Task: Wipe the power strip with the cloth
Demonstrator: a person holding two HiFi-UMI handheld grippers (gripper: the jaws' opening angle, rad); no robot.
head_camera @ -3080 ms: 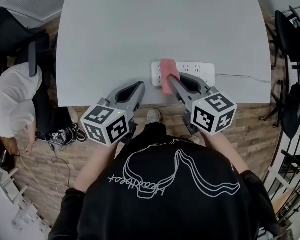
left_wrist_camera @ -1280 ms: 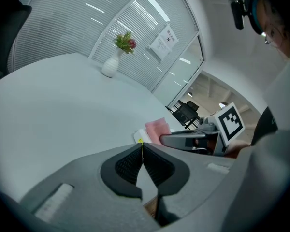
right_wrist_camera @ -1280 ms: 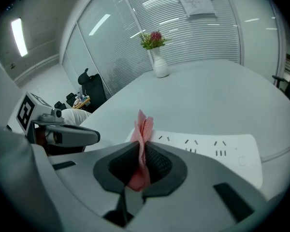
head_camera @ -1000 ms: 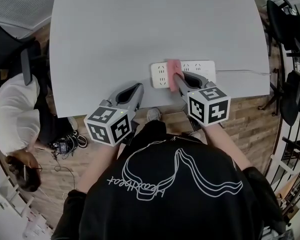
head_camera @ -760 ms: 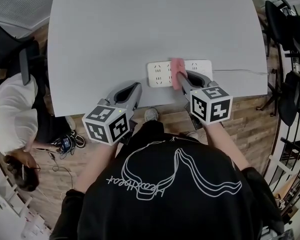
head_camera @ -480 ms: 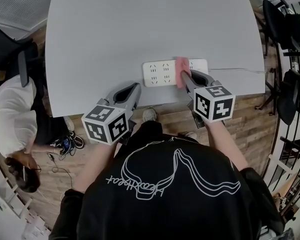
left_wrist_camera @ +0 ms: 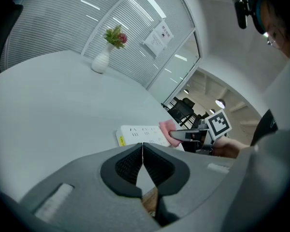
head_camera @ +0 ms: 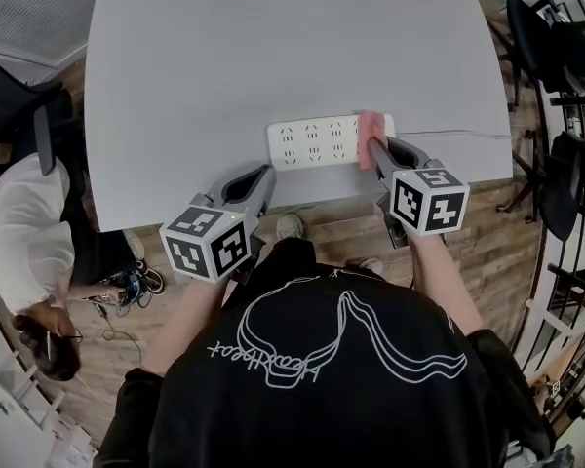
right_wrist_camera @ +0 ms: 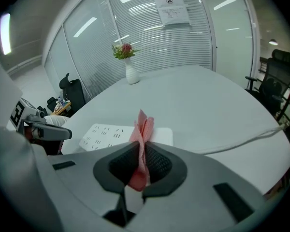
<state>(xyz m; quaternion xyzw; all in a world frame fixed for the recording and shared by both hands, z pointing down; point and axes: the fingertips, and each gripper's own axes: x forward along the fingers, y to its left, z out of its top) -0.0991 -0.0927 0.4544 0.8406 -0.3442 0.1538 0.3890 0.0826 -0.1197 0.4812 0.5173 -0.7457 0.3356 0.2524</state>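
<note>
A white power strip (head_camera: 317,140) lies near the front edge of the grey table (head_camera: 273,57); it also shows in the left gripper view (left_wrist_camera: 137,135) and the right gripper view (right_wrist_camera: 106,135). My right gripper (head_camera: 374,146) is shut on a pink cloth (head_camera: 370,126), (right_wrist_camera: 141,134), which rests on the strip's right end. The cloth and right gripper appear in the left gripper view too (left_wrist_camera: 168,131). My left gripper (head_camera: 258,181) sits at the table's front edge, left of the strip, jaws shut with nothing between them (left_wrist_camera: 142,151).
The strip's white cord (head_camera: 458,134) runs right to the table edge. A white vase with flowers (right_wrist_camera: 131,71) stands far across the table. A seated person (head_camera: 24,232) is at the left, black chairs (head_camera: 551,76) at the right.
The right gripper has dragged the cloth rightward along the strip, from near its left end to its right end. The left gripper has stayed put.
</note>
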